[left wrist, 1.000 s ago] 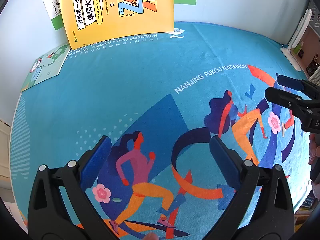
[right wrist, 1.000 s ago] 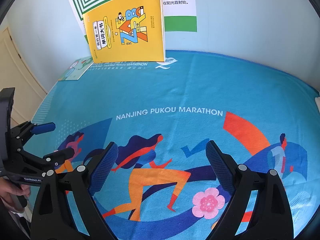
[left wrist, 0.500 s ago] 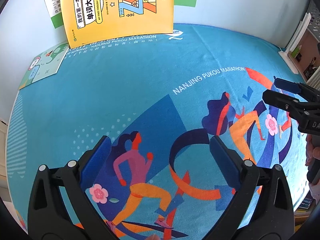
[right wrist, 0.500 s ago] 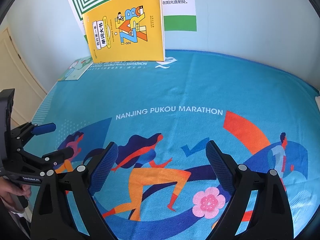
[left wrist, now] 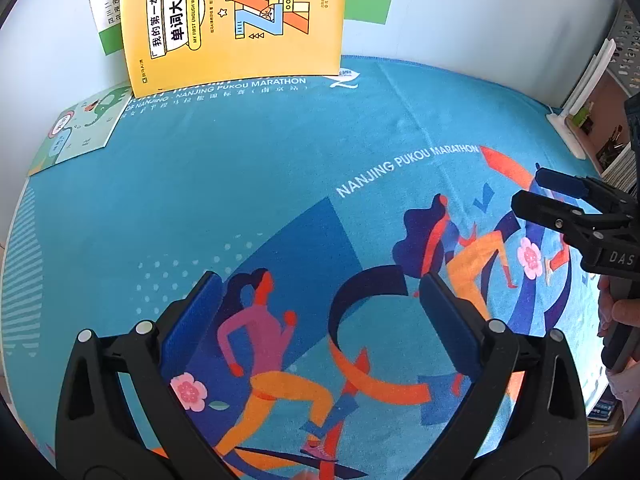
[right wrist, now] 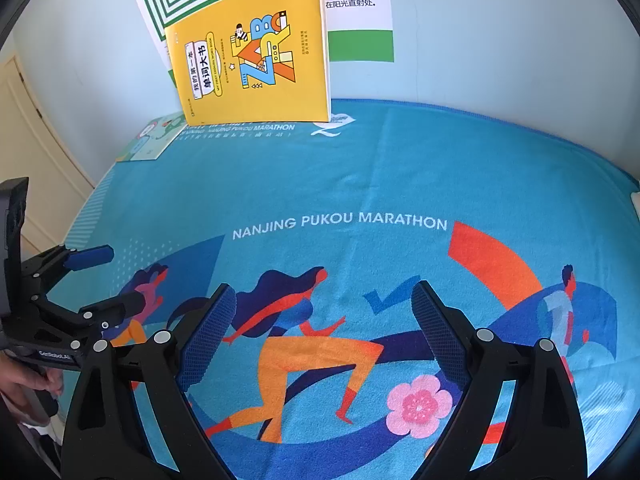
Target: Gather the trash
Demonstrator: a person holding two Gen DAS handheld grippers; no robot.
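Left gripper (left wrist: 320,312) and right gripper (right wrist: 324,320): jaws spread wide, holding nothing, poised above the printed marathon towel (right wrist: 400,168).

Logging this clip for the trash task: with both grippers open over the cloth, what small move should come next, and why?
Probably pan both grippers to look elsewhere. The left gripper and right gripper are open and empty, and the printed cloth shows only a yellow book and a green booklet, no visible trash.
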